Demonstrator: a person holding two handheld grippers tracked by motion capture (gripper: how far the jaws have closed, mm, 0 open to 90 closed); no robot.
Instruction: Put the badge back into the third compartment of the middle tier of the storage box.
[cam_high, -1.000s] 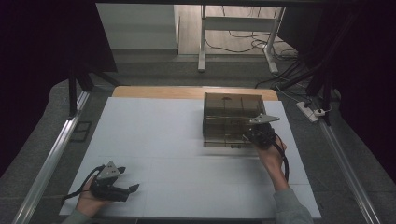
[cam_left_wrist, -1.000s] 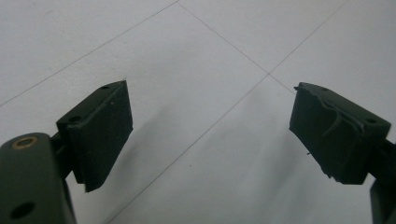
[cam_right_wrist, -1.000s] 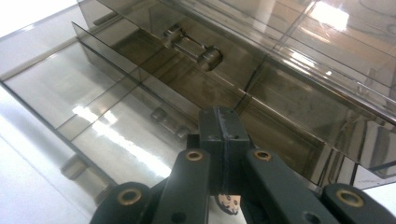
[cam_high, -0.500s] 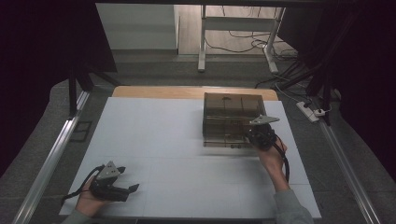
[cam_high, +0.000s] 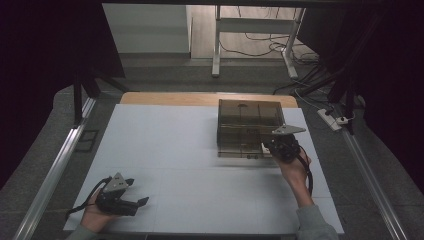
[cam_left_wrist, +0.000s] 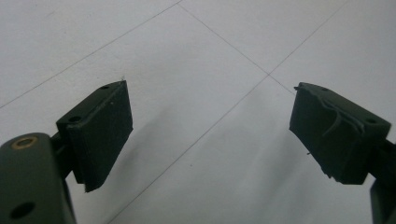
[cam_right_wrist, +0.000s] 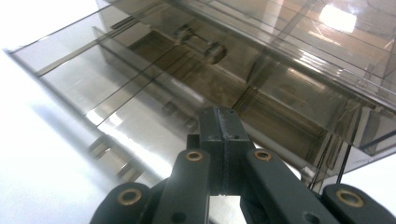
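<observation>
The smoky transparent plastic compartment box (cam_high: 248, 128) sits far right; the right gripper (cam_right_wrist: 219, 122), jaws closed together, touches its near edge. Left gripper (cam_left_wrist: 210, 130) rests wide open, empty.

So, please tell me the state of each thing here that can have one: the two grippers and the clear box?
Left gripper: open, nothing between the jaws, low over the table near the front left.
Right gripper: shut, jaws pressed together, at the front right corner of the box; whether it pinches a thin part I cannot tell.
Box: smoky clear plastic, upright on the table, its drawer appears partly pulled out toward the person.
</observation>
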